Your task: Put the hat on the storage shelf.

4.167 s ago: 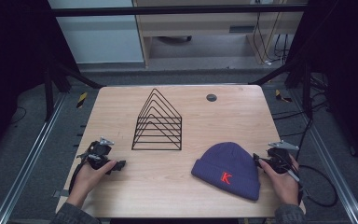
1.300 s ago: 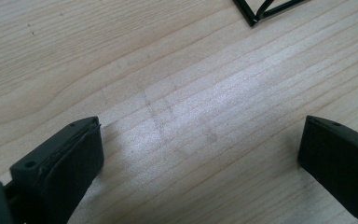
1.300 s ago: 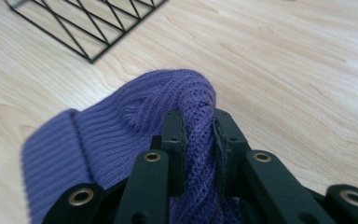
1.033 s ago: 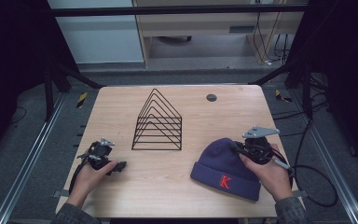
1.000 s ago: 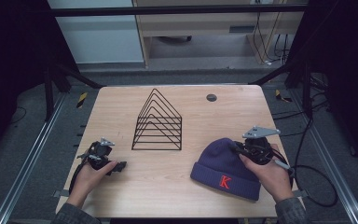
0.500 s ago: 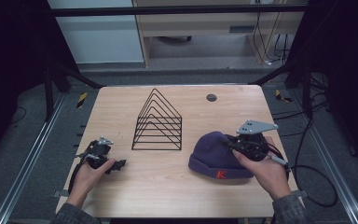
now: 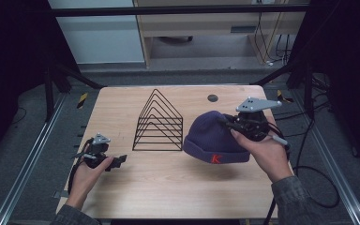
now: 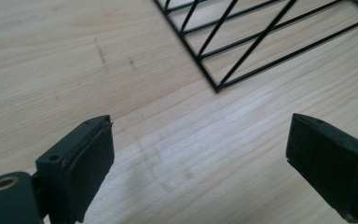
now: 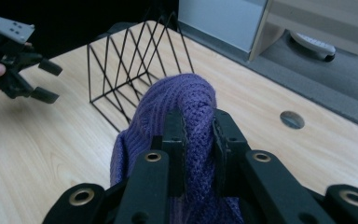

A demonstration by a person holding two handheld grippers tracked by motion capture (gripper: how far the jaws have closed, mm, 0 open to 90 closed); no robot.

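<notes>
Your right gripper [image 7: 234,126] pinched the purple hat [image 7: 213,138] above the desk [image 7: 168,187]. The wire rack [image 7: 159,122] stood just left. Your left gripper [image 8: 200,163] had open, slightly closing fingers.

One beanie [image 7: 214,138], one wire rack [image 7: 159,123] (black), two grippers.

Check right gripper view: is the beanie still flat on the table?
No, the right tongs pinch a fold of the purple beanie, which hangs lifted above the table.

Your hat [image 7: 214,138] | purple knit, red K on cuff | crown pinched, lifted off bench [image 7: 168,187] | beside wire rack [image 7: 158,123]
</notes>
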